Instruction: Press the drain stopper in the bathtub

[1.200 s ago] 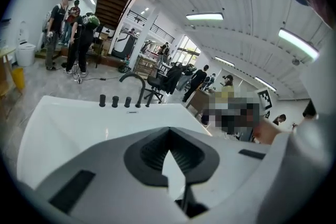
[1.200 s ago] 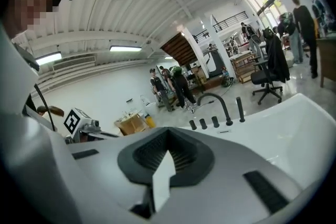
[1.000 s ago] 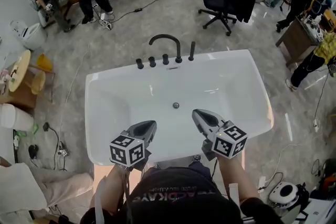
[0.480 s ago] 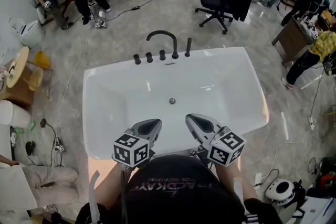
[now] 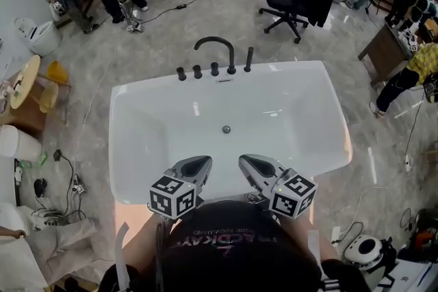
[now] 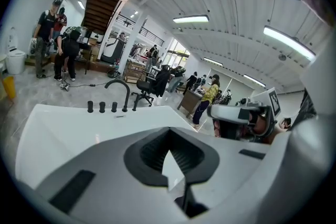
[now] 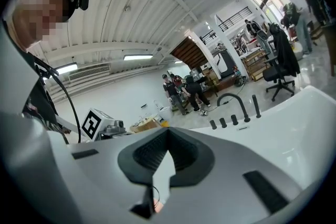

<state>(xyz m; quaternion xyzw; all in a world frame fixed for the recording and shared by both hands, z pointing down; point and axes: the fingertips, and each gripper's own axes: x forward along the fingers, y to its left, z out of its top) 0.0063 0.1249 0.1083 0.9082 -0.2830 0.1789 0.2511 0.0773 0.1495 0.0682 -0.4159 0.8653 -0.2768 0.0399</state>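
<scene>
you are holding both grippers over the near rim of the white bathtub (image 5: pixel 137 147), side by side and pointing toward its far rim. only the head view is showing the drain stopper (image 5: pixel 226 129): it is sitting as a small round metal disc in the middle of the tub floor, ahead of the tips and roughly on the line between them, well apart from both. the left gripper (image 5: pixel 195 163) is hovering at the near-left of it and the right gripper (image 5: pixel 248 162) at the near-right, neither one touching the tub floor.

the gripper views are looking along the jaws, above the tub floor. the left gripper view is showing its jaws pressed together at the tips with nothing pinched, and beyond them the far rim with the black arched faucet (image 6: pixel 121 87) and its knobs, with the right gripper's head off to the right. the right gripper view is likewise showing its jaws pressed together and empty, the same faucet at the far rim to the right, and the left gripper's marker cube (image 7: pixel 93 123) off to the left.
</scene>
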